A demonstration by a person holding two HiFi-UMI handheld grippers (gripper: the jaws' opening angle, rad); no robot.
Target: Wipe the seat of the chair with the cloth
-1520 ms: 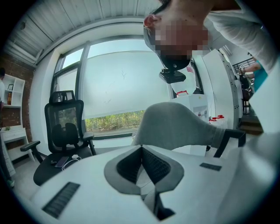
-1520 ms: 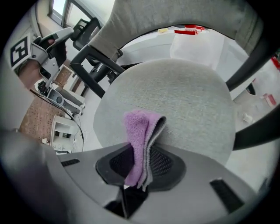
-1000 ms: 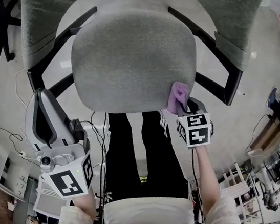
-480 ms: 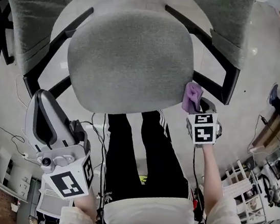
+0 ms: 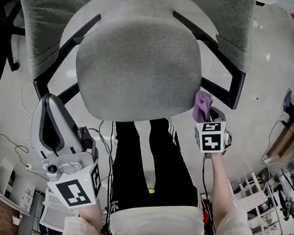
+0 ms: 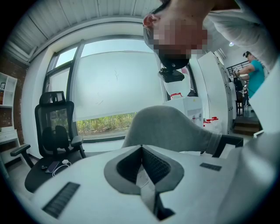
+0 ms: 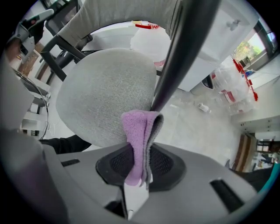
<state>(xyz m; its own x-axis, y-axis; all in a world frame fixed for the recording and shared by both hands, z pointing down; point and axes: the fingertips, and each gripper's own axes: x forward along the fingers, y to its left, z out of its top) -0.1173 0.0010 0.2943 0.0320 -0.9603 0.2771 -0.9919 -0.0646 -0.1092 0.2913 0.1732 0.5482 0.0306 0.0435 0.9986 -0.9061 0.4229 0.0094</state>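
Right tongs (image 5: 203,116) grip the purple cloth (image 5: 202,106), with the cloth touching the right front edge of the grey seat (image 5: 140,67), just beside the black armrest strut (image 5: 237,83). Left tongs (image 5: 49,107) sit low-left, off the seat, above the floor (image 5: 16,123). The person's black trousers (image 5: 140,162) show below the seat's front edge.
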